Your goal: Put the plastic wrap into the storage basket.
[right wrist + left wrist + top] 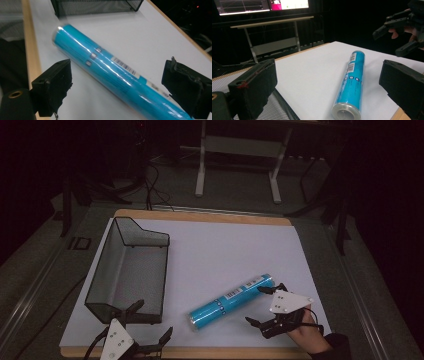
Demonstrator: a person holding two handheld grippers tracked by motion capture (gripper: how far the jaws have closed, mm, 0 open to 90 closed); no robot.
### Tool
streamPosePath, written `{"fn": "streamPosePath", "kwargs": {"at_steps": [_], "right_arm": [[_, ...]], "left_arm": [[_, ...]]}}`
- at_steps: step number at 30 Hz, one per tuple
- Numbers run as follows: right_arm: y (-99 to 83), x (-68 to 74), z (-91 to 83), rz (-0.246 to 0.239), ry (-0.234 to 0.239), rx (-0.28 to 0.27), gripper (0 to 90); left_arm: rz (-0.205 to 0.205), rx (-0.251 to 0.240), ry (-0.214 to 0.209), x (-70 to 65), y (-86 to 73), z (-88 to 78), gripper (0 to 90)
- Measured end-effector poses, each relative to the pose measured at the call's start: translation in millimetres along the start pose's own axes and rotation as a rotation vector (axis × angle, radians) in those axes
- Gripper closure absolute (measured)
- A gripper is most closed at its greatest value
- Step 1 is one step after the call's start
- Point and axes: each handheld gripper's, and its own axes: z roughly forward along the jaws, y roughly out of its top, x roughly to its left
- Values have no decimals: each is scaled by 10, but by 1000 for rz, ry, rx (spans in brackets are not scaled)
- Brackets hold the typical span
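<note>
While the blue tube lies diagonally on the white sheet, just right of the mesh basket, your right gripper stands nearer, jaws spread wide across its long axis and touching nothing. Your left gripper is likewise agape and empty. The tube is a glossy, film-wrapped cylinder, likely slippery.

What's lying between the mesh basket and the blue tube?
Nothing: in the high view, bare white sheet separates the mesh basket from the blue tube.
</note>
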Motion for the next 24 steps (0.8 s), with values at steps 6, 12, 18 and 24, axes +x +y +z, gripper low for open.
{"fn": "streamPosePath", "kwargs": {"at_steps": [6,12,18,24], "right_arm": [[126,-49,124,-86,17,98,97],[189,-151,317,-60,142,202,93],[235,-196,511,-65,159,293,90],[295,-121,696,-166,171,405,90]], "left_arm": [[4,3,1,2,-1,-3,19],[2,3,-2,8,-1,-5,19],[1,3,-5,11,-4,-1,19],[0,6,-8,11,-6,0,19]]}}
